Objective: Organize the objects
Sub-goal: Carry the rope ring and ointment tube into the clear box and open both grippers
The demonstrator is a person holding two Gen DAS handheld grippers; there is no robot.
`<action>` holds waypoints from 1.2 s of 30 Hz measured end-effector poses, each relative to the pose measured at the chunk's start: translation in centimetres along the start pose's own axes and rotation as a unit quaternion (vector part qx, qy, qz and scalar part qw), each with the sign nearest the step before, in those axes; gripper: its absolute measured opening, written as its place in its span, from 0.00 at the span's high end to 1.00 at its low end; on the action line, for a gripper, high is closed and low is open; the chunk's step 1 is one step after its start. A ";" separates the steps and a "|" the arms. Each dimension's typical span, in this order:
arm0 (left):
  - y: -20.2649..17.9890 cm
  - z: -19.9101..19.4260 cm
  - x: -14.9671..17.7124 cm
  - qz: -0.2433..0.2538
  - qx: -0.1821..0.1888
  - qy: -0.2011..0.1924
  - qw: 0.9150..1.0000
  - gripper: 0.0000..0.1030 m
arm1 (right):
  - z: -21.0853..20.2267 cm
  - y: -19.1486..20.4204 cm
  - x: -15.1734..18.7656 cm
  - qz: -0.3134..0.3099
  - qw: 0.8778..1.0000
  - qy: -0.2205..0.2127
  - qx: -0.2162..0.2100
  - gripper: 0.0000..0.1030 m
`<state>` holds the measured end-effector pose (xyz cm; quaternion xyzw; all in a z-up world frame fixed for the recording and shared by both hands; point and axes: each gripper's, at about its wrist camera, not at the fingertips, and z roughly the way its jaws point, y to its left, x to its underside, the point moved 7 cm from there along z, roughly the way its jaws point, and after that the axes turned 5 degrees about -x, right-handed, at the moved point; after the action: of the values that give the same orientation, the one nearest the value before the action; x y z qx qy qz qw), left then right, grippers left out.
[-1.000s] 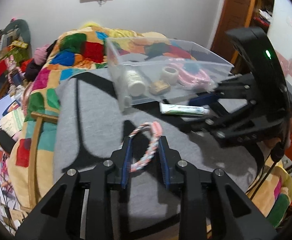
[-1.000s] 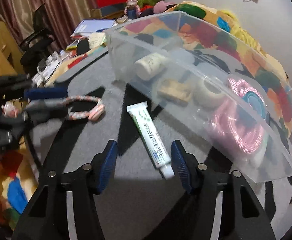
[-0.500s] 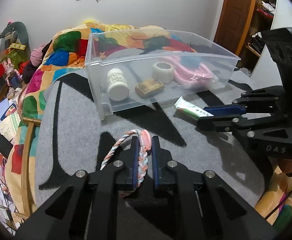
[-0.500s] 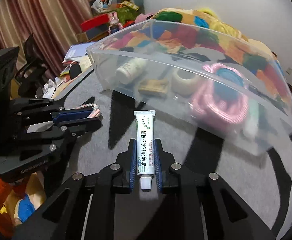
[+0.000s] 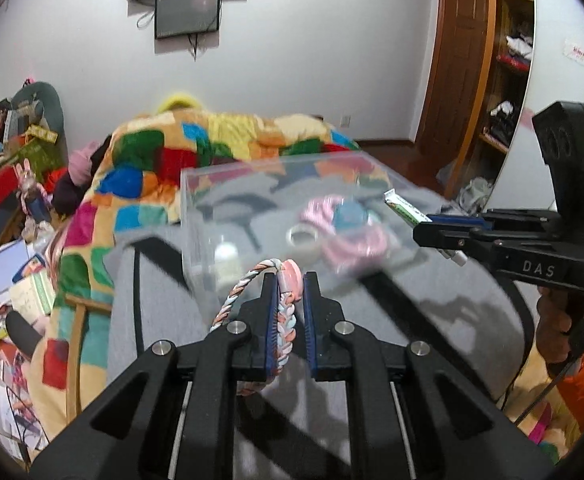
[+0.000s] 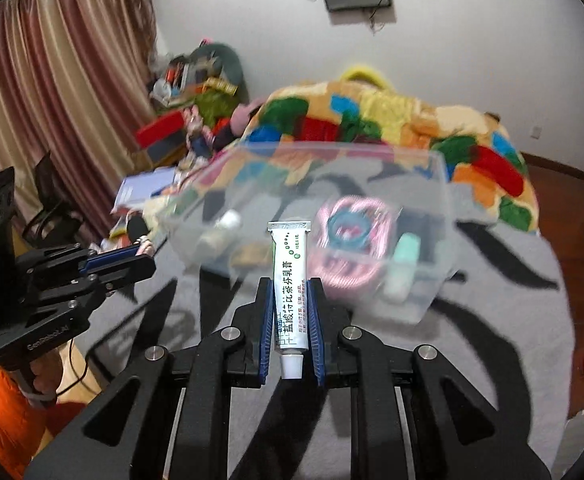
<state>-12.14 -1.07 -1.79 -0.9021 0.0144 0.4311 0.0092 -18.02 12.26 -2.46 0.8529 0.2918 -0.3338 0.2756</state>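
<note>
Fingers of the left gripper point(image 5: 290, 280) clamp the braided rope ring point(image 5: 252, 312); the right gripper point(image 6: 290, 286) pinches the ointment tube point(image 6: 290, 280), cap toward the camera. Both are held near the clear bin point(image 6: 439, 184).

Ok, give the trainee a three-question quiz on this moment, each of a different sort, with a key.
1. True or false: the right gripper holds the ointment tube with its cap end nearest the camera.
2. What sits between the left gripper's fingers? A) a tape roll B) a braided rope ring C) a white bottle
3. Fill in: the pink coiled rope lies inside the clear plastic ____.

Key: 1 true; 2 B, the braided rope ring; 3 bin.
</note>
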 end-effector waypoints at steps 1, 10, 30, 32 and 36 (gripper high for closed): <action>0.0 0.0 -0.8 0.001 0.000 -0.006 1.000 0.89 | -0.2 0.0 -0.6 0.002 1.000 -0.007 0.000 0.86; 0.7 4.2 -4.8 -0.022 0.026 0.010 0.999 0.89 | 1.4 0.4 -4.3 -0.005 0.999 -0.030 0.016 0.86; 1.3 8.3 -3.0 -0.032 0.034 0.064 0.997 0.88 | 7.4 -1.2 -3.1 0.003 0.999 0.039 0.022 0.84; 1.3 7.5 -3.3 -0.033 0.030 0.052 0.998 0.86 | 6.8 -0.9 -3.2 -0.004 0.999 0.034 0.025 0.80; 1.4 5.5 -3.8 -0.033 0.010 0.020 0.999 0.75 | 4.7 0.0 -3.4 -0.020 0.999 0.010 0.030 0.75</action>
<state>-18.81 -2.22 -2.28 -0.9103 -0.0104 0.4126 0.0321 -22.02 8.03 -2.90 0.8582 0.3017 -0.3392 0.2396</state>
